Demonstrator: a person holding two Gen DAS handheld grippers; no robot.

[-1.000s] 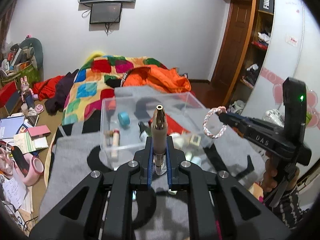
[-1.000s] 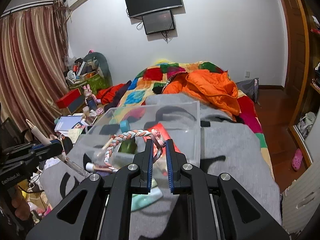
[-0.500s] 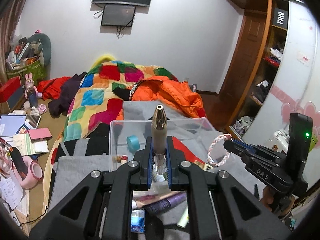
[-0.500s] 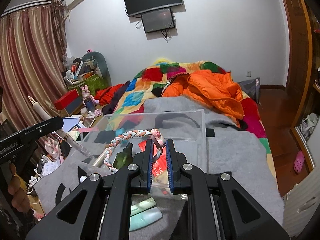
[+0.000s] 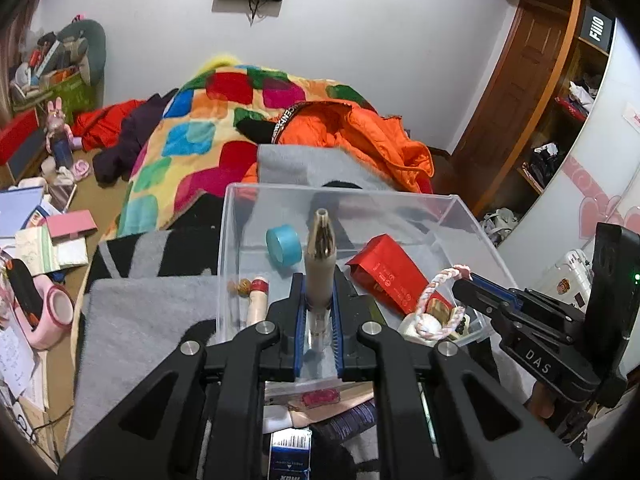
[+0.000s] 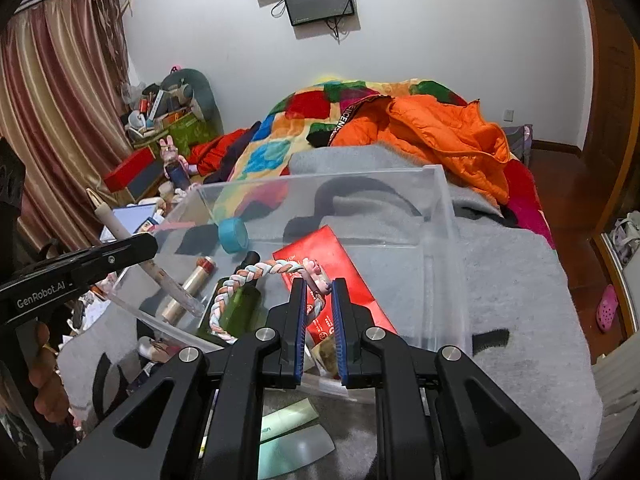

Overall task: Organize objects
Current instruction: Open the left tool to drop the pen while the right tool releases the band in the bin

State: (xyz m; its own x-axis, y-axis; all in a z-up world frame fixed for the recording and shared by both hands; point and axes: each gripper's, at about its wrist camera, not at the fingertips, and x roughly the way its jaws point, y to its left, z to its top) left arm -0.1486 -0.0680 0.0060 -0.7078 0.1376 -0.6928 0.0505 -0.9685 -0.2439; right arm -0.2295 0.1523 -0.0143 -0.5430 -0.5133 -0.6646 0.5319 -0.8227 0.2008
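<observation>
Across the middle of the frame an orange jacket [image 6: 436, 140] lies on a patchwork blanket [image 6: 280, 148] covering the bed, a wall monitor [image 6: 318, 0] hangs at the top, striped curtains [image 6: 52, 120] fill the left edge, and a pink clog [image 6: 607, 307] sits on the floor at right.

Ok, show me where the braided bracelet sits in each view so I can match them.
Left wrist view: braided bracelet at right, hanging from the right gripper over the clear box.
Right wrist view: bracelet at centre, pinched between the jaws.
Shared landmark: the blue tape roll in the box.
</observation>
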